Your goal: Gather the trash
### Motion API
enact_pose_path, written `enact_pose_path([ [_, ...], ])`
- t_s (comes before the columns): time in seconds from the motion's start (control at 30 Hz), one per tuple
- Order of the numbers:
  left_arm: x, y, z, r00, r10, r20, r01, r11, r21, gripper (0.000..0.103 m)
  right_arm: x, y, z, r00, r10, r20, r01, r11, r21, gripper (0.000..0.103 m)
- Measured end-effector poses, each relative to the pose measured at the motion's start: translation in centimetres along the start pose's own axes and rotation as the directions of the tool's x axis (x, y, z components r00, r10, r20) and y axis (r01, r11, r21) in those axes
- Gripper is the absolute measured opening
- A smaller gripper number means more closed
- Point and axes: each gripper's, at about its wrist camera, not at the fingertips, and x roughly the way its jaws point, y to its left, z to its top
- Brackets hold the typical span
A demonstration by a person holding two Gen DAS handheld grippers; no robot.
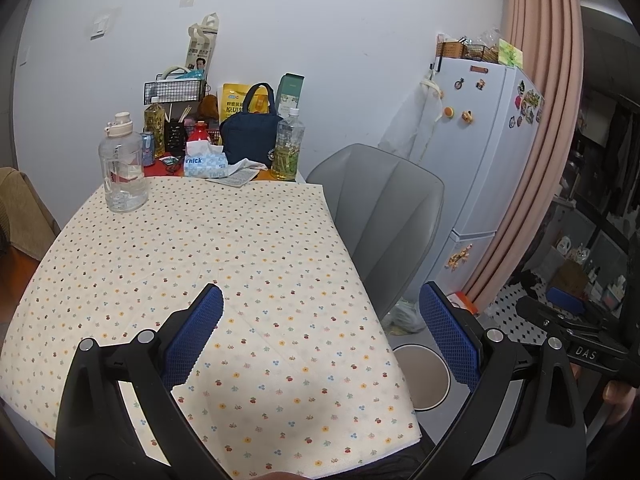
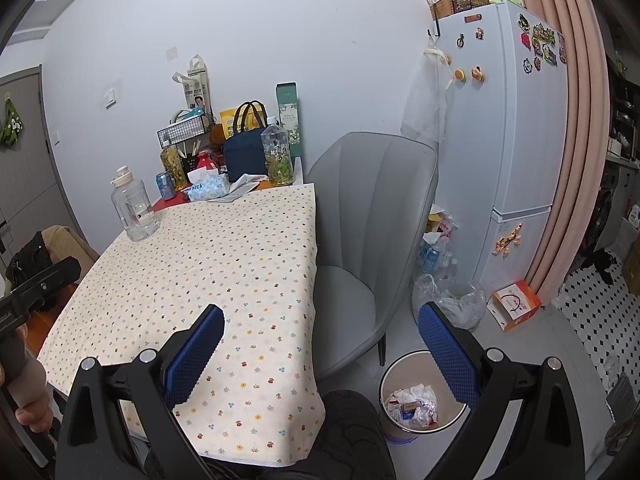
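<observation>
Both of your claws are spread wide and carry nothing: the left gripper (image 1: pixel 322 334) hangs over the near part of the flowered tablecloth (image 1: pixel 224 248), and the right gripper (image 2: pixel 320 344) sits over the table's right edge, with one blue pad (image 2: pixel 448 356) out past the cloth above the trash bin (image 2: pixel 420 396).

That bin stands on the floor just right of your knee, between the table and the grey chair (image 2: pixel 372 216). It already holds crumpled paper and wrappers. The open cloth in front of you shows no scrap, so collecting looks largely done here, or the remaining trash lies at the far end.

Out there, a crumpled tissue (image 1: pixel 250 165) and a flat printed sheet (image 1: pixel 236 178) lie beside the tissue box (image 1: pixel 202 165), touching it. Reach for them and you pass close to the tall tea bottle (image 1: pixel 287 148) and the clear water jug (image 1: pixel 122 164); a wide-open claw could clip and topple either one.

Grab the tissue carelessly and you may drag the box along.

Drop anything from over the table edge and it may miss the bin and land on the floor beside the plastic bags (image 2: pixel 452 300).
</observation>
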Motion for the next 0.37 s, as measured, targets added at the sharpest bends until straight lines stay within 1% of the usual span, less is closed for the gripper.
enact_pose_path([
  [0.23,0.11,0.01,-0.01,1.0,0.0,-0.002,0.0,1.0,-0.003,0.097,0.09,-0.02,-0.07,1.0,0.0,-0.001,0.0,1.0,-0.001,0.095],
  [0.37,0.49,0.42,-0.16,1.0,-0.001,-0.004,0.001,1.0,-0.011,0.097,0.9,-0.34,-0.37,1.0,0.012,-0.011,-0.012,1.0,0.008,0.095],
])
